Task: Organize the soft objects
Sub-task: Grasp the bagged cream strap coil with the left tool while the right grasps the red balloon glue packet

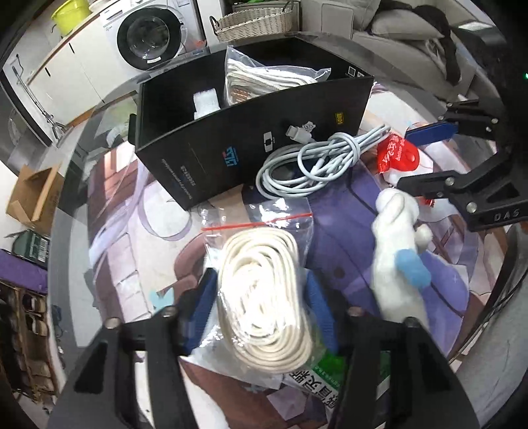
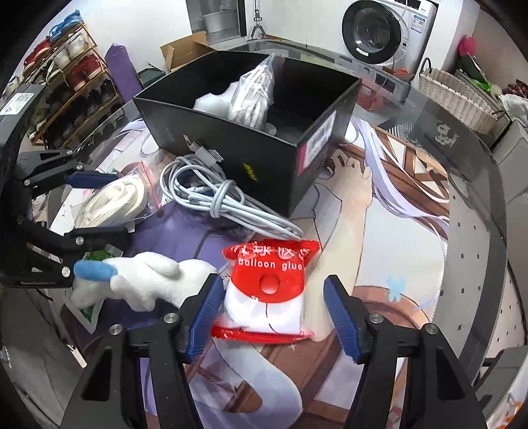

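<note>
My left gripper (image 1: pixel 260 307) is shut on a clear zip bag of coiled white rope (image 1: pixel 264 297), which also shows in the right wrist view (image 2: pixel 112 201). My right gripper (image 2: pixel 274 316) is open around a red and white balloon glue packet (image 2: pixel 270 283), not clamping it; the packet also shows in the left wrist view (image 1: pixel 397 155). A white plush toy with a blue part (image 2: pixel 145 280) lies left of the packet. A grey bundled cable (image 2: pixel 211 194) lies against the black box (image 2: pixel 257 155), which holds a bagged cloth (image 2: pixel 254 95).
The round glass table (image 2: pixel 475 231) has a printed mat under it. A wicker basket (image 2: pixel 458 99), a washing machine (image 2: pixel 379 29), a shoe rack (image 2: pixel 66 82) and a cardboard box (image 1: pixel 33 194) stand around it.
</note>
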